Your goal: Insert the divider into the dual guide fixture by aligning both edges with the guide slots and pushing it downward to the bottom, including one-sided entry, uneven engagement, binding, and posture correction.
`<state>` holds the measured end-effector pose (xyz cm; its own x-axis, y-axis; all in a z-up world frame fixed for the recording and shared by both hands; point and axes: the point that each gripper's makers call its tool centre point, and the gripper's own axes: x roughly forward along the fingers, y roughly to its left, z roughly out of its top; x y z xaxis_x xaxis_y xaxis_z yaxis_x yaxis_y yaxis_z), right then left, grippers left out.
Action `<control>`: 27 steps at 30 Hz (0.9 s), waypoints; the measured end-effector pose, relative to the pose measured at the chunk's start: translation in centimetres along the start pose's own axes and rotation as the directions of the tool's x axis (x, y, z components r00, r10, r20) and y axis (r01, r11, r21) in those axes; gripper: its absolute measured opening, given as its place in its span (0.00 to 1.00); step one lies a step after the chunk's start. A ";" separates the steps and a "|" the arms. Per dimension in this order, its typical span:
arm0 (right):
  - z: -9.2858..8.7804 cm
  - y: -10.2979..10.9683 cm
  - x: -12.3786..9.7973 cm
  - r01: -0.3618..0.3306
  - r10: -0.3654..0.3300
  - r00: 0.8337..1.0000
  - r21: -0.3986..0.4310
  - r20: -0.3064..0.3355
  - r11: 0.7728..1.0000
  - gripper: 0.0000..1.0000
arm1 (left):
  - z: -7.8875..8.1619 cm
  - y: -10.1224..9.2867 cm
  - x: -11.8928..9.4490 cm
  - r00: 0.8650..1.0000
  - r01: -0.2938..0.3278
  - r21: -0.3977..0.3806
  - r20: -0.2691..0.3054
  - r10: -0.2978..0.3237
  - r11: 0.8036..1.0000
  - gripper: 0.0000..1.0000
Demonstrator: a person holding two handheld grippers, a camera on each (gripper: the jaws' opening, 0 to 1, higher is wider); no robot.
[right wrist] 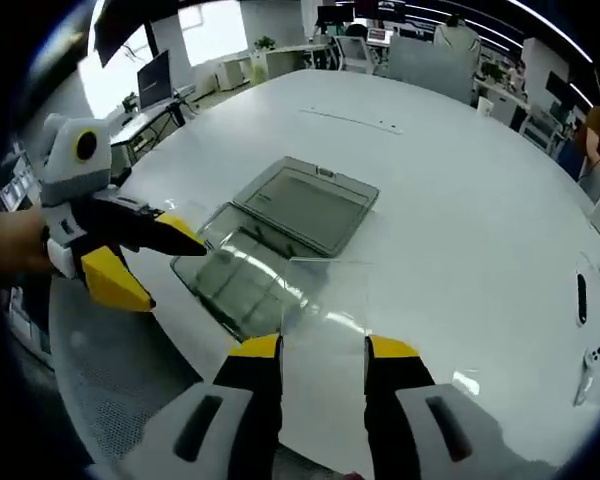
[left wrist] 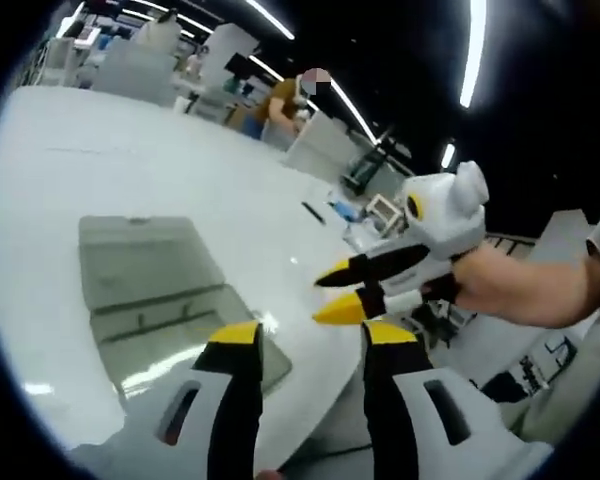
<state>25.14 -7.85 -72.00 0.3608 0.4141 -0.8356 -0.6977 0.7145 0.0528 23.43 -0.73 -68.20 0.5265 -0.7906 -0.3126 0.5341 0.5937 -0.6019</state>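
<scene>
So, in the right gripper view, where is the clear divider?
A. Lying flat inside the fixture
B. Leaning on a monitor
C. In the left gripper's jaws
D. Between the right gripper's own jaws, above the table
D: the transparent divider rises from between the right gripper jaws, short of the clear fixture on the white table.

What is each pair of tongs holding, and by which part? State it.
The right tongs grip the clear divider by its lower edge. The left tongs hold nothing; they are open above the clear fixture.
</scene>
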 end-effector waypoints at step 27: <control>3.4 5.3 -2.4 -0.076 0.085 0.990 -0.080 0.115 0.994 0.27 | 1.0 -0.6 -0.6 0.996 0.015 -0.130 0.088 -0.003 0.991 0.15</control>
<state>22.68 -3.09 -67.83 0.3689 0.5355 -0.7597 -0.7702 0.6337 0.0727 23.48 -0.44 -66.92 0.5808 -0.7764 -0.2446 0.4514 0.5573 -0.6969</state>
